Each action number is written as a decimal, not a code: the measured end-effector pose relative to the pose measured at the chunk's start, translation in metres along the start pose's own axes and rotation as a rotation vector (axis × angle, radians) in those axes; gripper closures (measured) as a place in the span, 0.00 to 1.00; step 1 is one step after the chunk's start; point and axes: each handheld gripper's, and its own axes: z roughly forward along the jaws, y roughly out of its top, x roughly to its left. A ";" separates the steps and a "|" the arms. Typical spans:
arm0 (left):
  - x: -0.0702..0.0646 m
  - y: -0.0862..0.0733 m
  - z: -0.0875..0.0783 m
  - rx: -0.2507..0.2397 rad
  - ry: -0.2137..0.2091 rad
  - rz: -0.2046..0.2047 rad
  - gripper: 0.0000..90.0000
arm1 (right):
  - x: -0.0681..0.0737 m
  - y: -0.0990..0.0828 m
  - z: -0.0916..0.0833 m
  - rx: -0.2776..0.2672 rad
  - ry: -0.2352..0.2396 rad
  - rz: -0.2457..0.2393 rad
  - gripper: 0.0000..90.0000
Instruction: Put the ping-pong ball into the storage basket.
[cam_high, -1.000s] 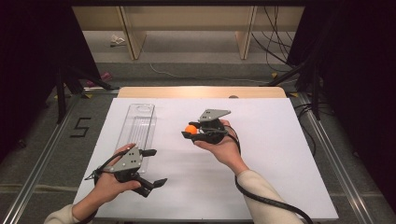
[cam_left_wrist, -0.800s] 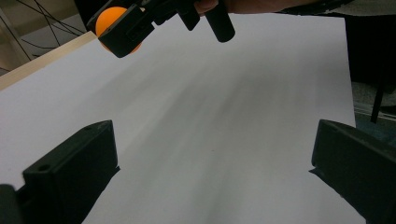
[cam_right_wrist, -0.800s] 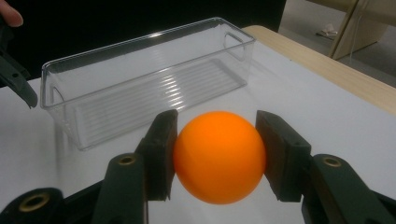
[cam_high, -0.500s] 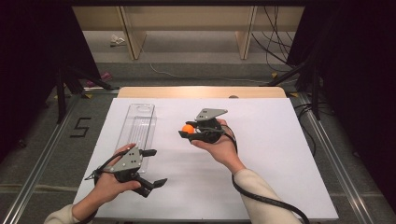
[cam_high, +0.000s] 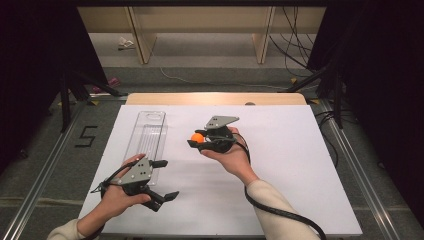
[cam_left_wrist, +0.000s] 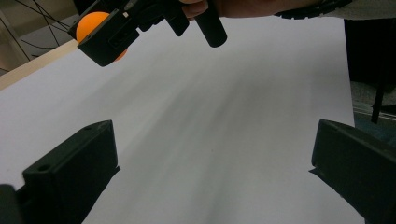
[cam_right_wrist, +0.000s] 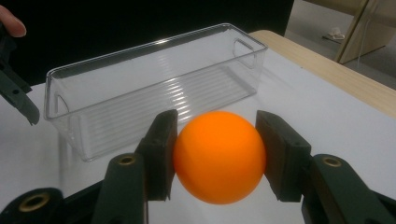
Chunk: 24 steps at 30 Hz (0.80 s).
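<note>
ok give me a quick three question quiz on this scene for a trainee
1. True or false: the orange ball lies inside the clear bin.
2. Which gripper has its jaws wide apart with nothing between them? A) left gripper B) right gripper
3. Fill in: the clear bin stands on the white ____.

Key:
1. False; the ball is clamped between the right gripper's jaws, outside the bin.
2. A
3. table
</note>
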 end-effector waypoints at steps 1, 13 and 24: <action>0.000 0.000 0.000 0.000 0.000 0.000 0.00 | 0.000 0.000 0.000 0.001 0.001 0.000 0.57; 0.000 0.000 0.000 0.000 0.000 0.000 0.00 | 0.002 0.003 0.007 -0.002 0.008 -0.004 0.57; 0.000 0.000 0.000 0.002 -0.001 0.001 0.00 | 0.003 0.006 0.015 -0.004 0.016 -0.003 0.57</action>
